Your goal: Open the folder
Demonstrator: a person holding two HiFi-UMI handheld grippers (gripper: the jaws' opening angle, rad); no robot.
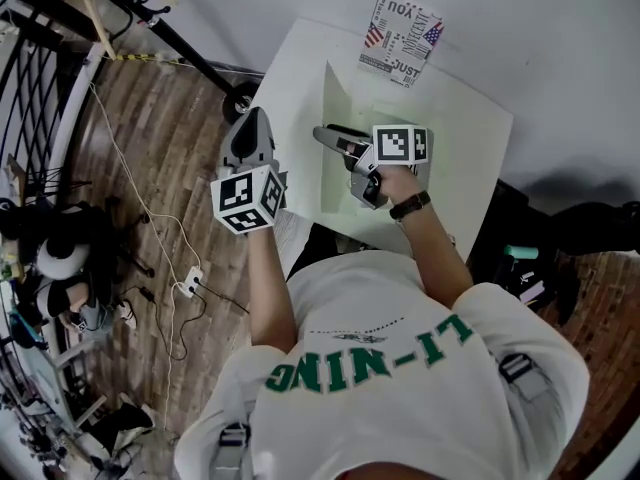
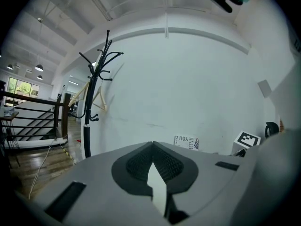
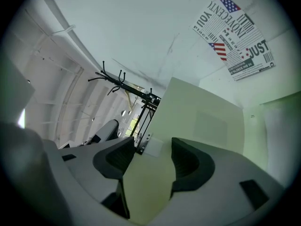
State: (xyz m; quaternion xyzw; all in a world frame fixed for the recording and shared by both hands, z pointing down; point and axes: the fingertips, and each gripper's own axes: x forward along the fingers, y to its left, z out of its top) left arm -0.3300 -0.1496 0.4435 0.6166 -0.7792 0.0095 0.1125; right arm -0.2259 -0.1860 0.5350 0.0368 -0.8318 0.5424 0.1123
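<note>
Right claw [image 3: 153, 144] stands wide open with nothing gripped, and the pale cover [image 3: 202, 121] runs straight through the gap between its pads [image 3: 188, 160]. Whether either pad brushes it is hard to call, but neither is pressing. That cover belongs to the folder [image 1: 345, 93], which lies on the middle of the table [image 1: 295, 68] with the cover lifted on edge toward the table's left side, so I'd call the opening partway there. It looks like thin card or plastic: light, smooth, a bit springy. It would likely bow if pushed at one corner and slip out of a loose pinch. The best hold, I'd say, is the cover's free long edge, well away from the spine, with a shallow bite. The rest of the folder is so light it may slide across the table or rise with the cover unless something pins it. Left claw [image 2: 153, 145] is closed tip to tip with nothing in it, hanging just off the table's left edge and clear of the folder. A pale wedge shows behind its tips, and I can't tell what that is. A printed sheet [image 1: 400, 36] leans at the table's far edge against the wall [image 1: 520, 28]. The right hand [image 1: 400, 180] and claw cover the folder's near part, the spine can't be picked out, and nothing shows whether any papers lie inside.
</note>
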